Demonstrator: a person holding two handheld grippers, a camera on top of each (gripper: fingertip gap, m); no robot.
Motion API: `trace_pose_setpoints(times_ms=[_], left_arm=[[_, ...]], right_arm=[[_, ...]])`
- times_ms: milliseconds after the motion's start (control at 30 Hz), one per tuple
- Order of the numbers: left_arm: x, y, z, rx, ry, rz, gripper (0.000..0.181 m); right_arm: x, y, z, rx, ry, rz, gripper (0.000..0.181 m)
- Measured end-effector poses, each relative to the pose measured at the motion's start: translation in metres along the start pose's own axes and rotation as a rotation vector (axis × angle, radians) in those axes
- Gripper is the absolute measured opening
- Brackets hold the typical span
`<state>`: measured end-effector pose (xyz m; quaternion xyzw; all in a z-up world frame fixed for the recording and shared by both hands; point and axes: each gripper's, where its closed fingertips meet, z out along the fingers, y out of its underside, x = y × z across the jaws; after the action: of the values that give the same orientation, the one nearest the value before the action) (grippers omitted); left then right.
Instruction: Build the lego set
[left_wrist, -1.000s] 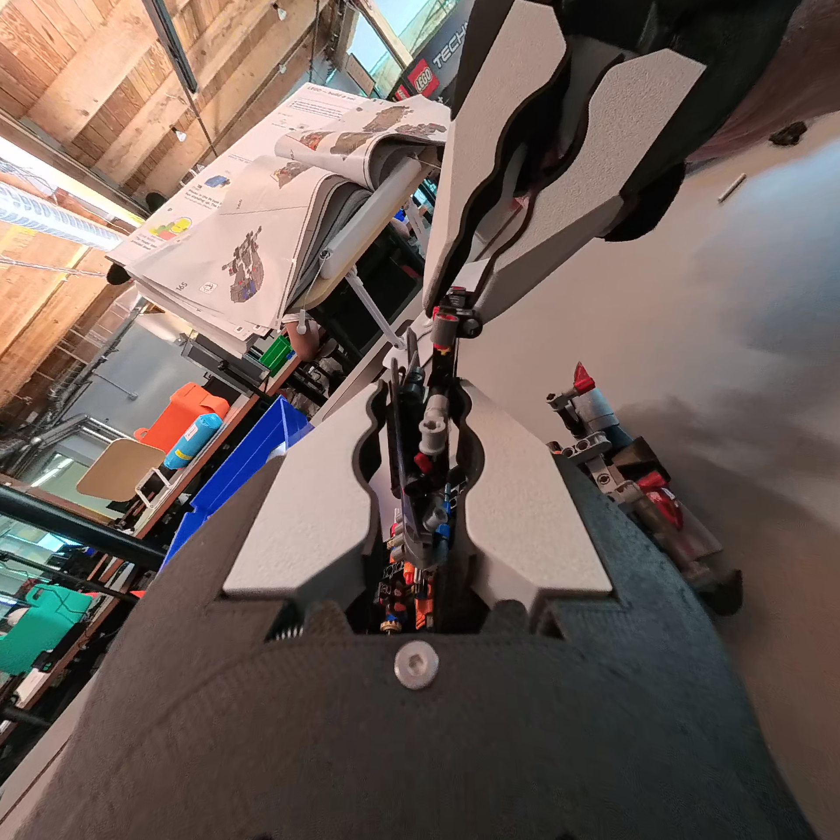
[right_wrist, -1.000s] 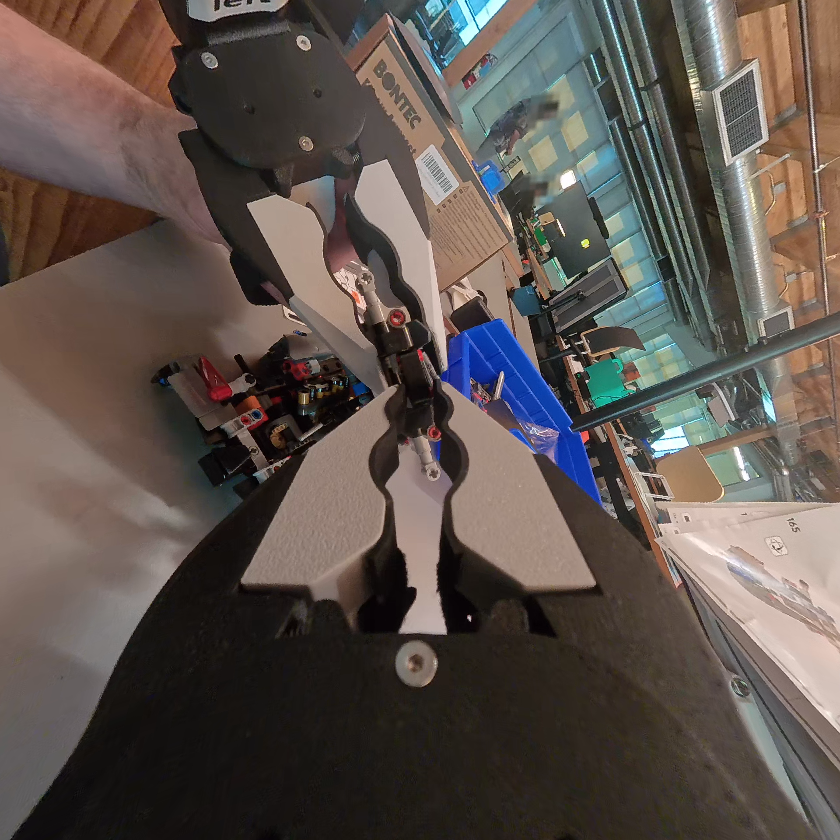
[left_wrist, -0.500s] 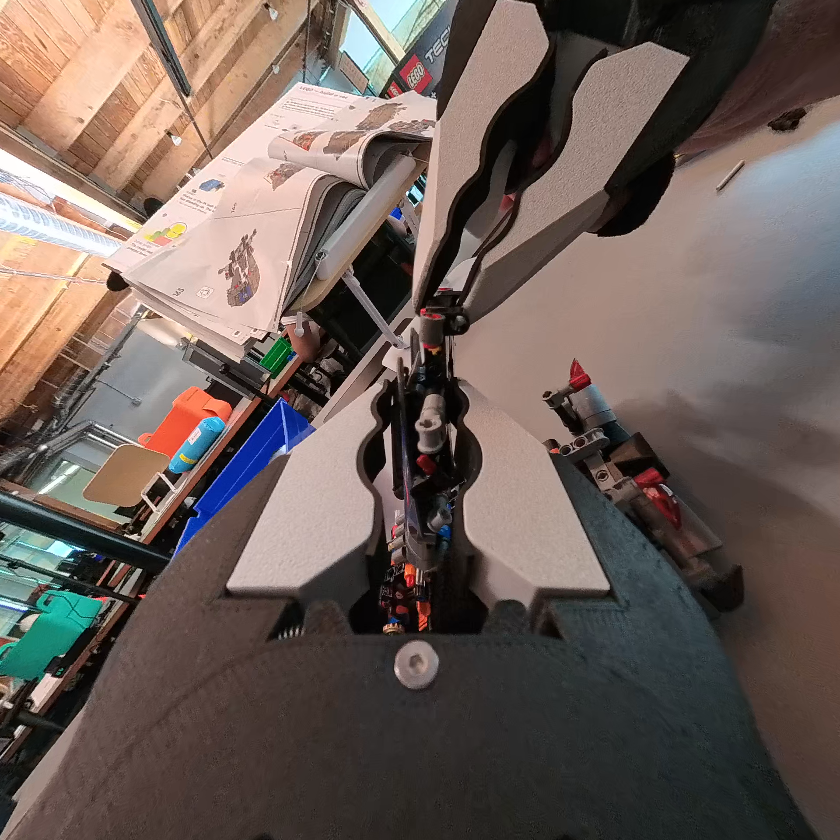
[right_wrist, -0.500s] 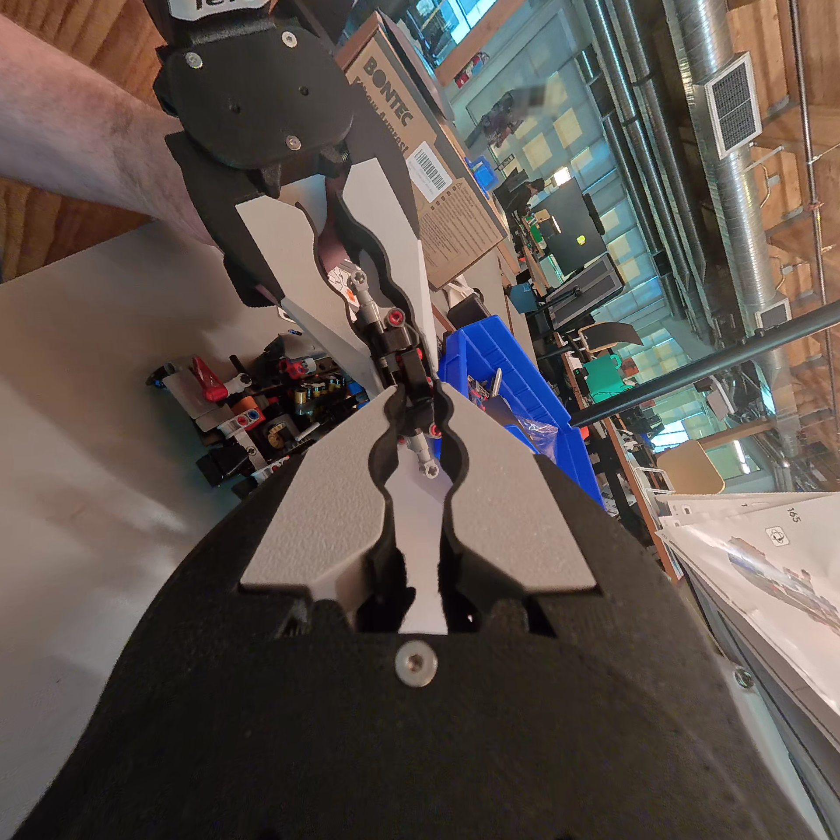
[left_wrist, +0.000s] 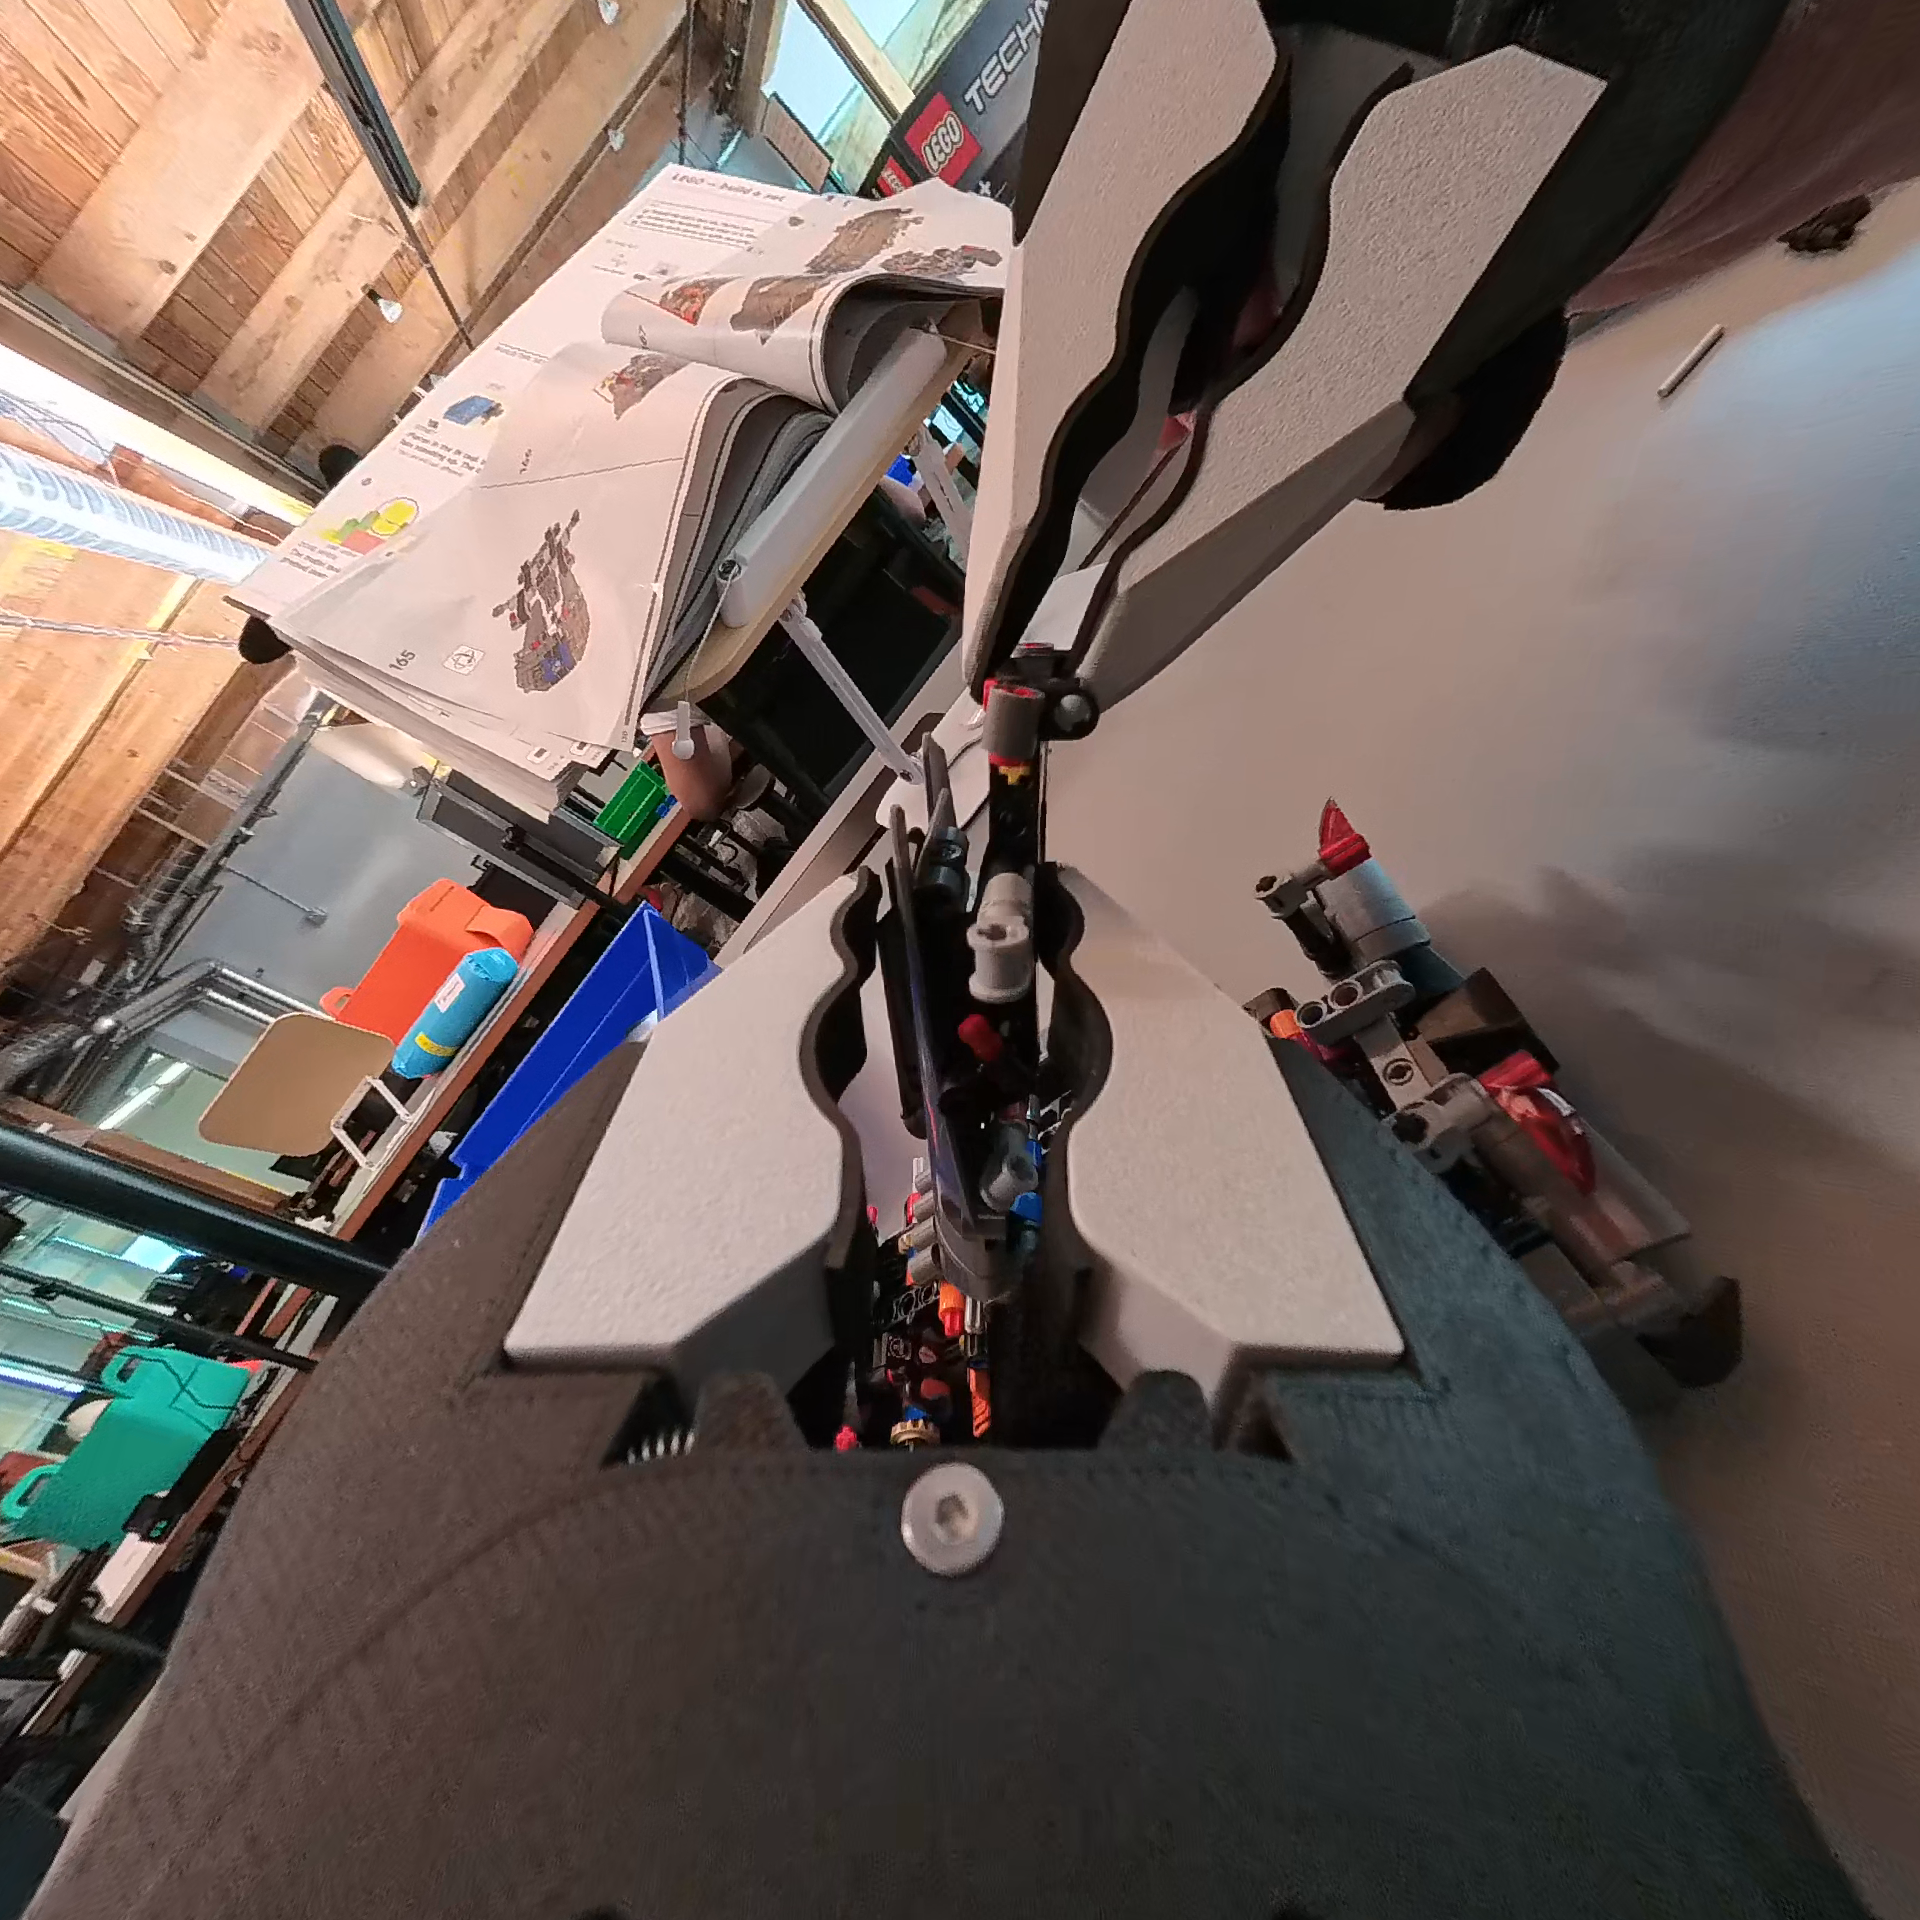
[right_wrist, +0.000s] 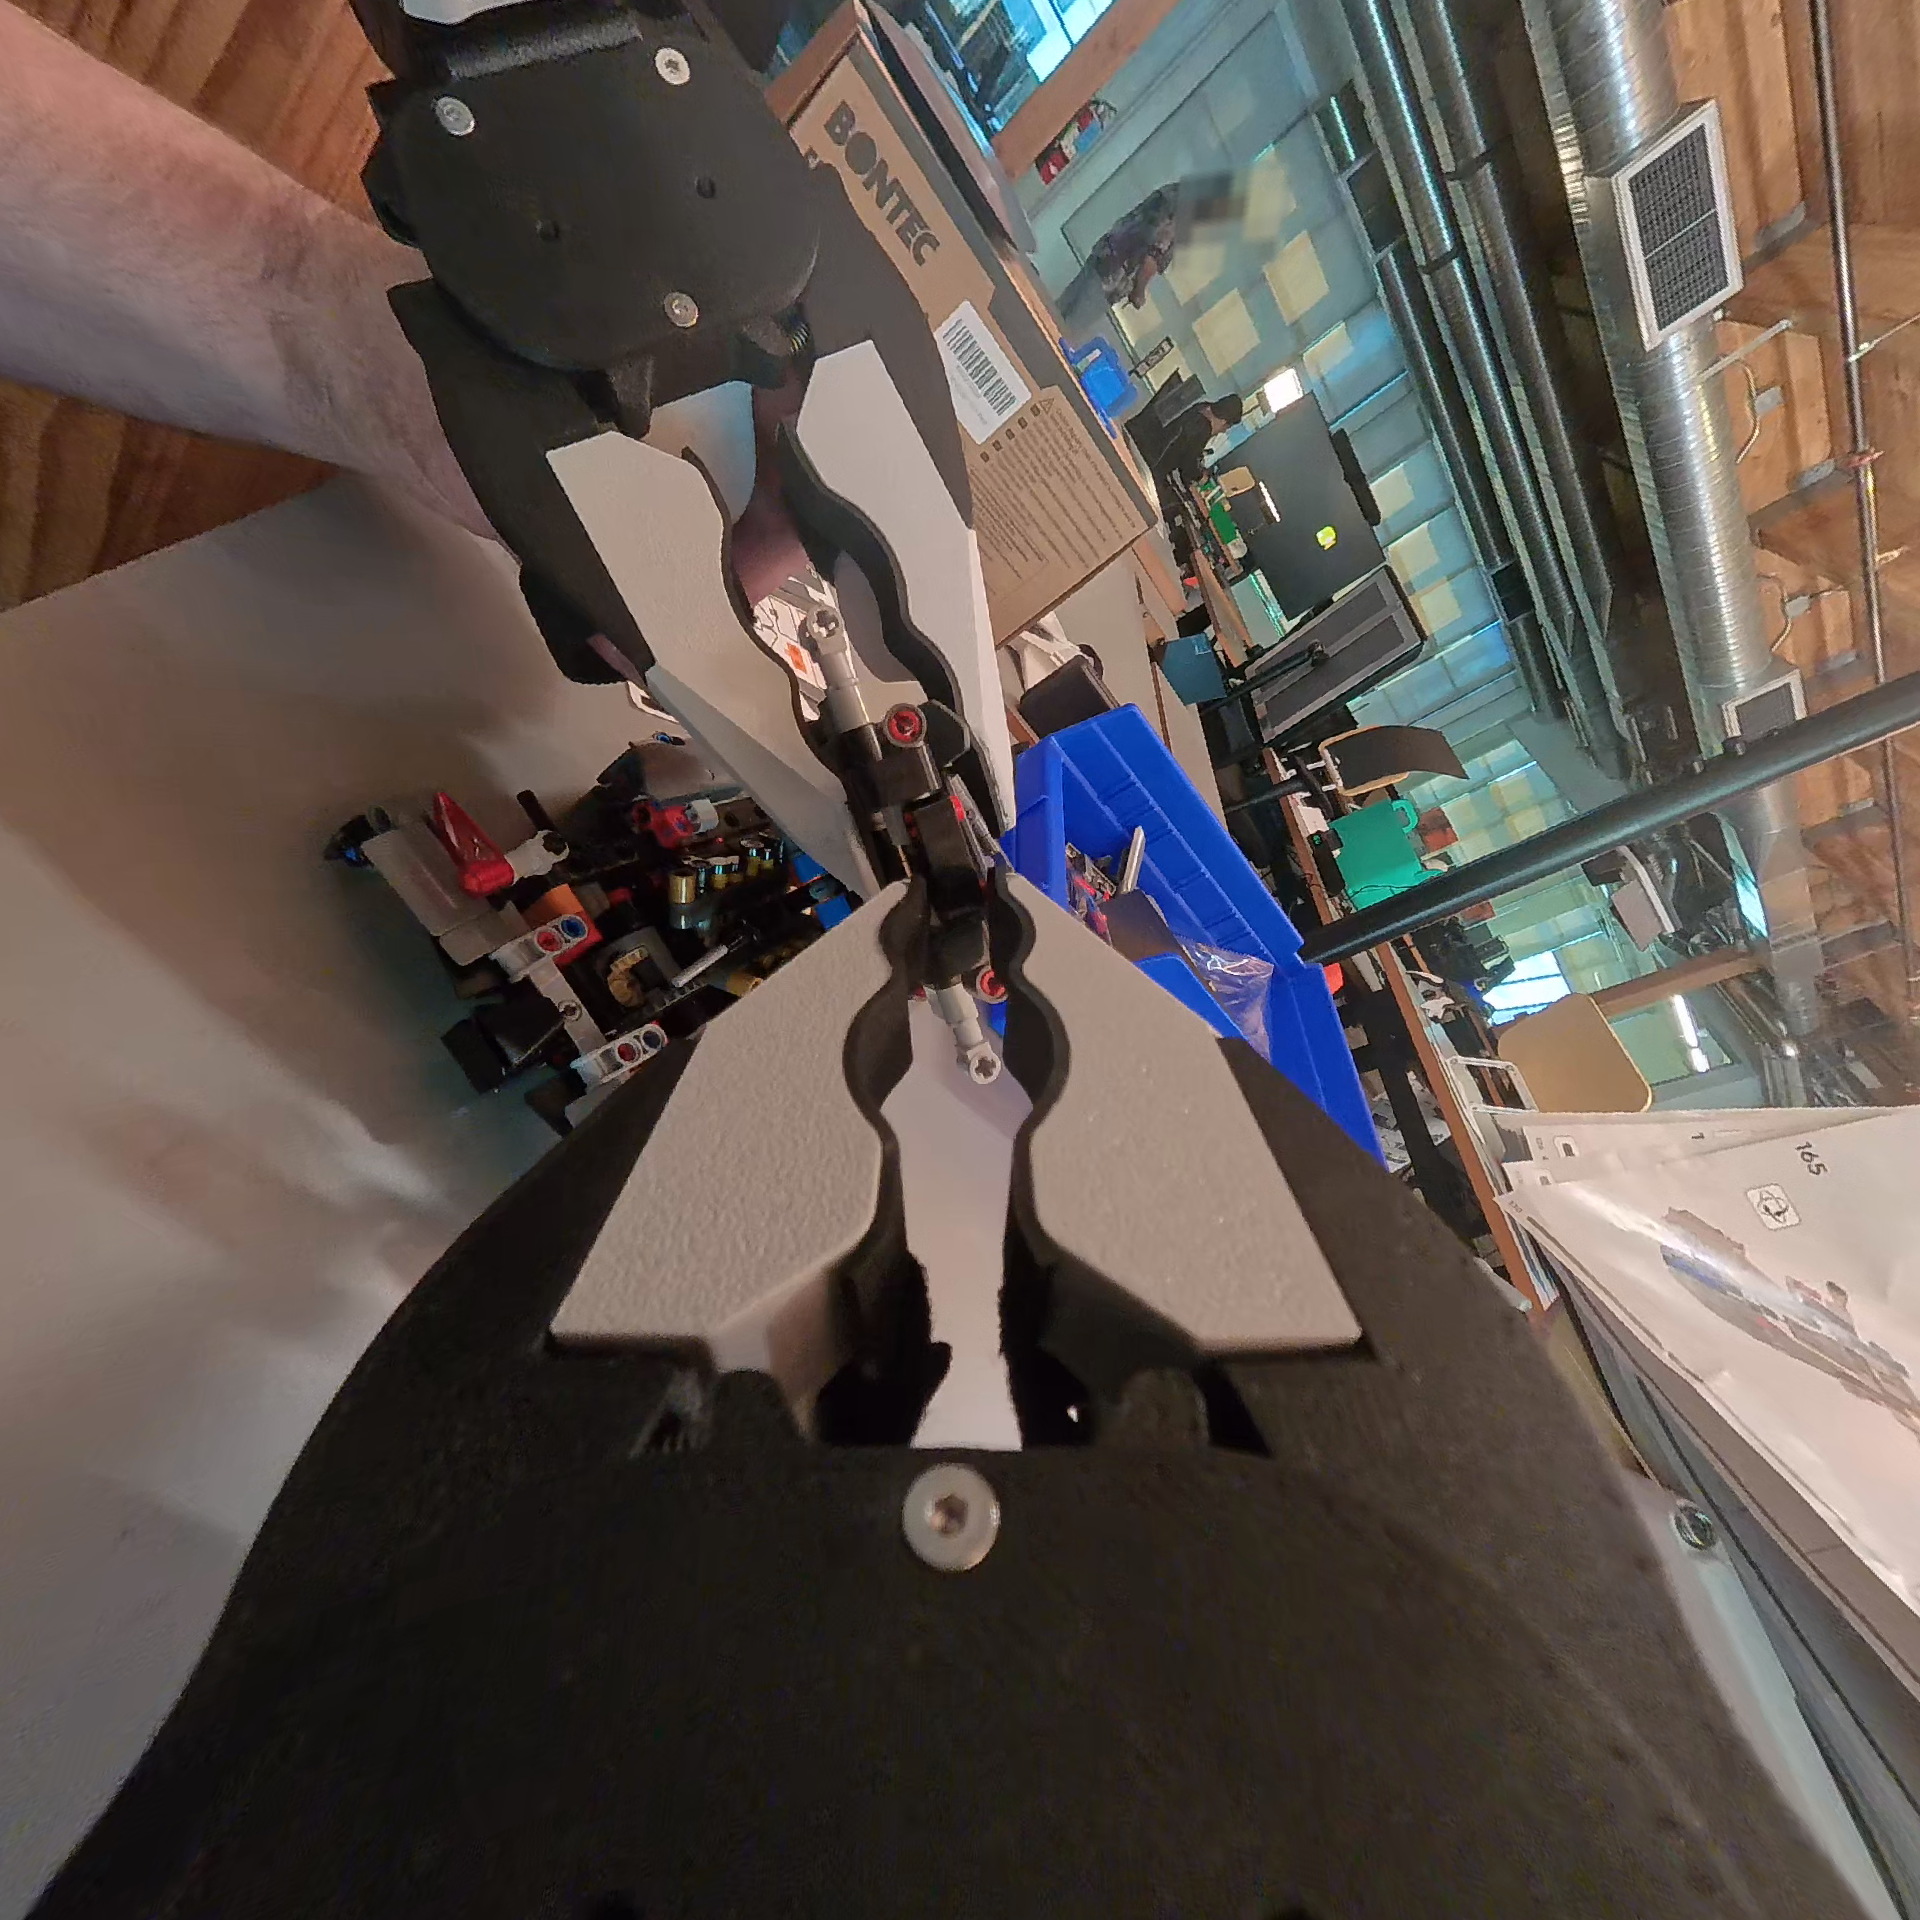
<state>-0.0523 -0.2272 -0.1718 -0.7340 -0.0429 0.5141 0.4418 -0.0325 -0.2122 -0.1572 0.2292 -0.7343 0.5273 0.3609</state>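
My right gripper (left_wrist: 1029, 665) slid down-left along slim black lego beam assembly (left_wrist: 977, 997) clamped in my left gripper (left_wrist: 961, 883) (small shift); tips now closer together.

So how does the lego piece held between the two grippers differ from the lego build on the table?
1. The held lego assembly is slim and stick-like; the lego build is wide and bulky.
2. The held lego assembly hangs in the air, pinched by the left gripper and right gripper; the lego build rests untouched on the table.

Both mix black, grey and red parts.
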Motion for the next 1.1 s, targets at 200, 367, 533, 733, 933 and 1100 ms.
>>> trace_pose_setpoints(times_ms=[200,367,533,733,933,1100], left_arm=[[0.0,0.0,-0.0007,0.002,0.003,-0.007,0.028],[0.0009,0.0001,0.0001,0.0,0.004,0.0,0.025],[0.0004,0.0009,0.0004,-0.005,-0.001,-0.006,0.025],[-0.0003,0.0007,0.0009,-0.006,-0.002,-0.009,0.024],[-0.0024,0.009,0.0019,-0.03,0.001,-0.027,0.037],[-0.0012,0.0078,0.0002,-0.031,-0.002,-0.019,0.033]], right_arm=[[0.0002,-0.0019,0.0004,0.007,0.004,0.004,0.008],[0.001,-0.0006,0.0003,0.005,0.008,0.009,0.009],[0.0012,0.0002,0.001,0.007,0.014,0.017,0.009],[0.0061,0.0008,0.0016,0.005,0.039,0.041,0.009],[0.0022,0.0031,0.0034,0.0,0.031,0.024,0.008],[0.0004,-0.0013,0.0018,0.008,0.027,0.001,0.008]])
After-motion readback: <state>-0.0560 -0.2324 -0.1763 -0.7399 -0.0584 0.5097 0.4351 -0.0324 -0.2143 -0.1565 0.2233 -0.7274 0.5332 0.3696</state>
